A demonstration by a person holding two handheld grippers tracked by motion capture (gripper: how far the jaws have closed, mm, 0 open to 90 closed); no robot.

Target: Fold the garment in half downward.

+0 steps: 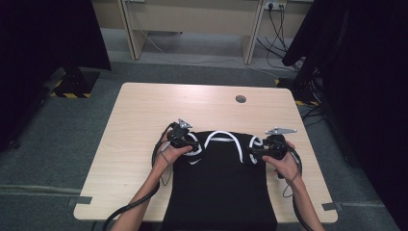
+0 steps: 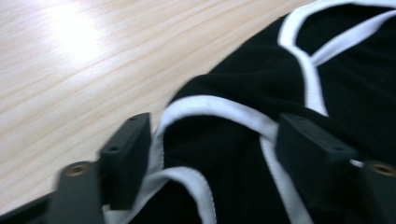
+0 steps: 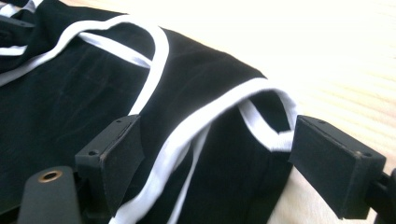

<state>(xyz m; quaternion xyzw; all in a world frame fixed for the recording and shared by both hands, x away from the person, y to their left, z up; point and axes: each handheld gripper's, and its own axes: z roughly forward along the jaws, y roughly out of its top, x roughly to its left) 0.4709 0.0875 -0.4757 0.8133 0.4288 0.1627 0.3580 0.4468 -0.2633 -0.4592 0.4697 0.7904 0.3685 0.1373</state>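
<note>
A black sleeveless top (image 1: 219,187) with white trim lies flat on the wooden table (image 1: 144,110), neckline away from the person, hem hanging over the near edge. My left gripper (image 1: 195,147) is at the top's left shoulder. In the left gripper view its jaws (image 2: 217,154) stand apart with the white-edged armhole fabric (image 2: 210,105) bunched between them, not clamped. My right gripper (image 1: 252,153) is at the right shoulder. Its open jaws (image 3: 224,161) straddle the white-trimmed armhole edge (image 3: 205,119), and the outer jaw hangs over bare table.
A round cable hole (image 1: 240,99) sits near the table's far edge. Bare wood surrounds the top on the left, right and far sides. Beyond the table stands a light wooden desk (image 1: 192,19), with dark curtains on both sides and cables on the floor at the right.
</note>
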